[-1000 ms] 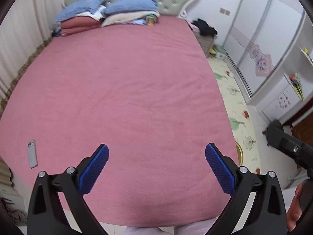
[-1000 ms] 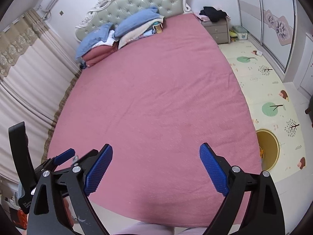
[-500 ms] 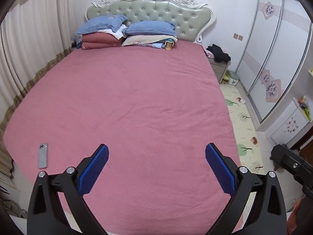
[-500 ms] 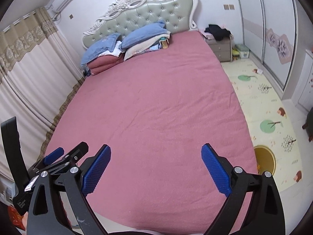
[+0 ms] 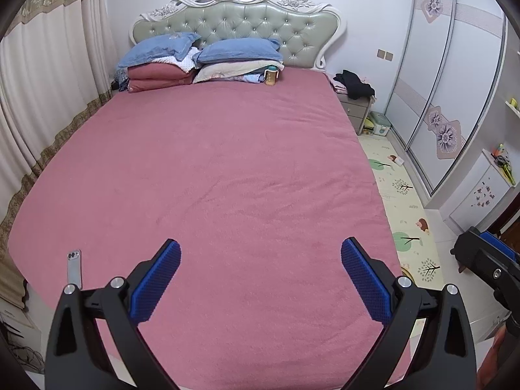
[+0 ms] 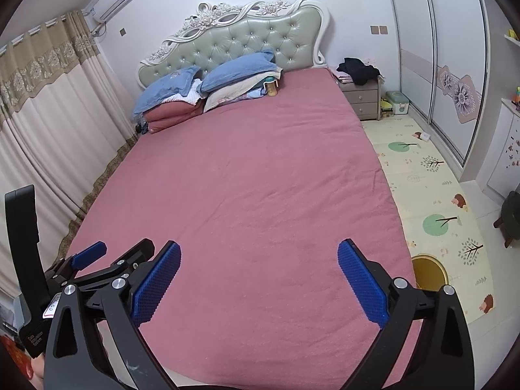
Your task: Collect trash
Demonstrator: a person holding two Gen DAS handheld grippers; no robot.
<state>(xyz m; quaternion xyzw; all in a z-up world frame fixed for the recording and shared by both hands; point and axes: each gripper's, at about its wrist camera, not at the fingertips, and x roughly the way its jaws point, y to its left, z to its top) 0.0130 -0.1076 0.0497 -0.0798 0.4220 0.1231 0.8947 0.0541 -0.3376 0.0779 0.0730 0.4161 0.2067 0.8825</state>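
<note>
Over the last second both cameras have tilted up from looking down at the foot of the bed to looking along it toward the headboard, so the whole bedroom now comes into view. As a judgement, this reads as a survey of the room for trash, not a reach toward any one item.

The left hand-held gripper is released, its blue pads spread wide with nothing between them, held level above the foot of the bed. The right hand-held gripper is likewise released and empty, just beside the left one and nearer the play mat that lies along the bed's wardrobe side.

No clear trash lies on the pink bed cover. A small scrap sits on the mat, toward the headboard end of the bed; whether it is trash is too small to tell. A yellow round bin stands on the mat by the foot corner of the bed. A phone rests at the foot of the bed on the curtain side.
</note>
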